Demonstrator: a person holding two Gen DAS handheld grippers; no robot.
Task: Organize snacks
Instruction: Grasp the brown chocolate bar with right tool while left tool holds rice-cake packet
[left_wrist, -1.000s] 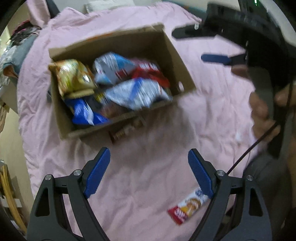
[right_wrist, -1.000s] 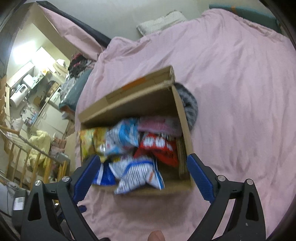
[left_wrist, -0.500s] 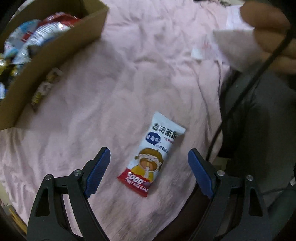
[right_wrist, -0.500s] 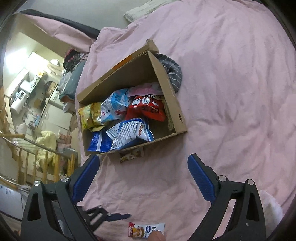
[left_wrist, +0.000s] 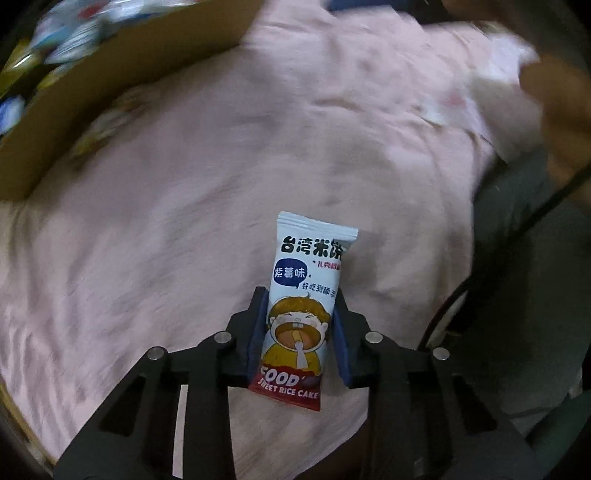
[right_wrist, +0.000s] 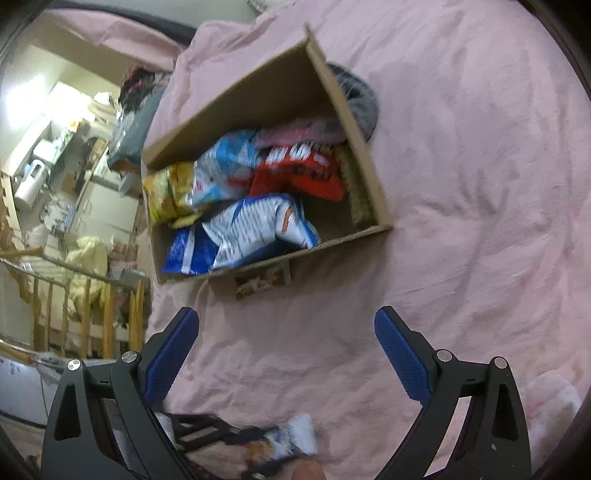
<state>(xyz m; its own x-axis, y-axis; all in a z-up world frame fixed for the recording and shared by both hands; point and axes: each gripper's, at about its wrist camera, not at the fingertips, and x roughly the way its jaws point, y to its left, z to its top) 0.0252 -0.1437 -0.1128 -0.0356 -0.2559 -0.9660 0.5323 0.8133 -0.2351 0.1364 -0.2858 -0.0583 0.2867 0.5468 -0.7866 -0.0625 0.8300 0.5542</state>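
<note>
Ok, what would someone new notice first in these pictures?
First, the white cartoon-printed sweet rice cake packet, lying on the pink bedspread and pinched between the blue pads of the left gripper, whose jaws have just closed. Then the open brown cardboard box stuffed with crisp bags, beyond the open right gripper.

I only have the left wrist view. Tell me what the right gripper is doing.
Observer: The right gripper is open, its fingers wide apart over bare pink bedding, holding nothing.
Operator: Tell me what is in the cardboard box; mine is a blur.
Observer: The cardboard box holds several snack bags, including a red one and a blue-and-white one.
Operator: Report anything loose outside the box.
Observer: A small flat packet lies on the bedding against the box's near wall.
</note>
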